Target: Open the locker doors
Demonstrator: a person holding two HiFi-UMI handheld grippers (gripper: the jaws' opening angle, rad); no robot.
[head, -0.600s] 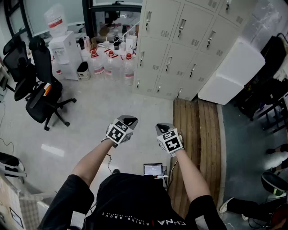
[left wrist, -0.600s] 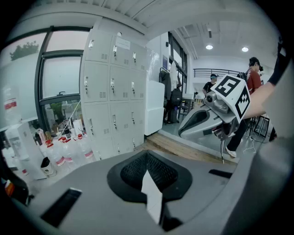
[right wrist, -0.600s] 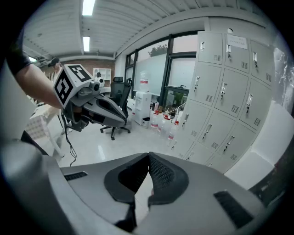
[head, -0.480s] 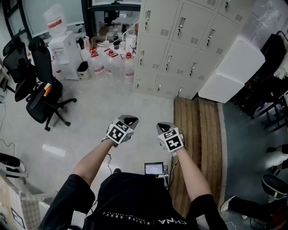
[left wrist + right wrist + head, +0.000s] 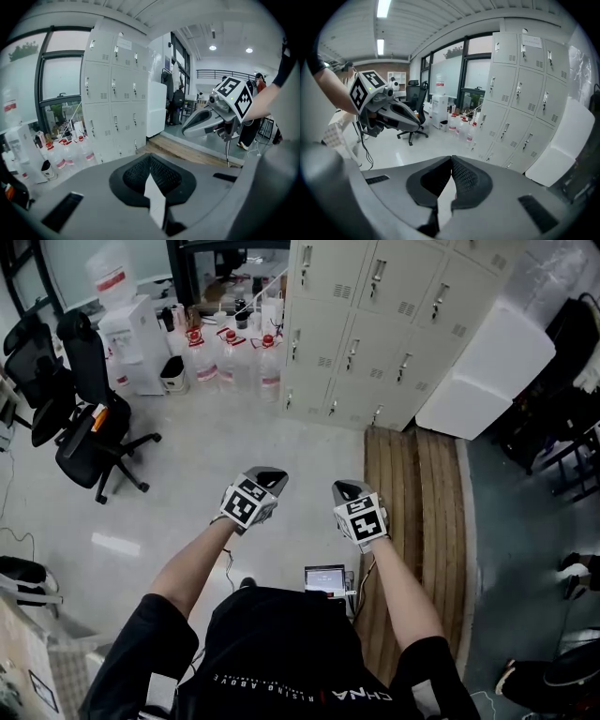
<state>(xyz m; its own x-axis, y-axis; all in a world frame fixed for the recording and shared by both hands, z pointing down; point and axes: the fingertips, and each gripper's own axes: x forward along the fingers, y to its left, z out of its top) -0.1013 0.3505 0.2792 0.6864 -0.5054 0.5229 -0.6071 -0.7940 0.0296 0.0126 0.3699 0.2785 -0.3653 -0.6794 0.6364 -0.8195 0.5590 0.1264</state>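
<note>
Head view has drifted a touch since a moment ago: the lockers (image 5: 375,324) now sit nearer the top edge, every door shut, well apart from both tools. The left gripper (image 5: 265,474) and right gripper (image 5: 345,490) hang side by side over the floor (image 5: 187,456), jaws closed on nothing. I judge the approach barely begun. The shirt (image 5: 281,648) lettering is upside down, and the door notice (image 5: 530,41) is too small to read.

Office-like workroom, wall of pale metal lockers (image 5: 375,315), black swivel office chairs (image 5: 89,418) on a shiny grey floor (image 5: 187,474), water dispenser (image 5: 127,348) with spare water bottles (image 5: 234,357) beside it, tall windows (image 5: 450,70), ceiling strip lights (image 5: 384,7), wooden boards (image 5: 417,512) by the lockers
</note>
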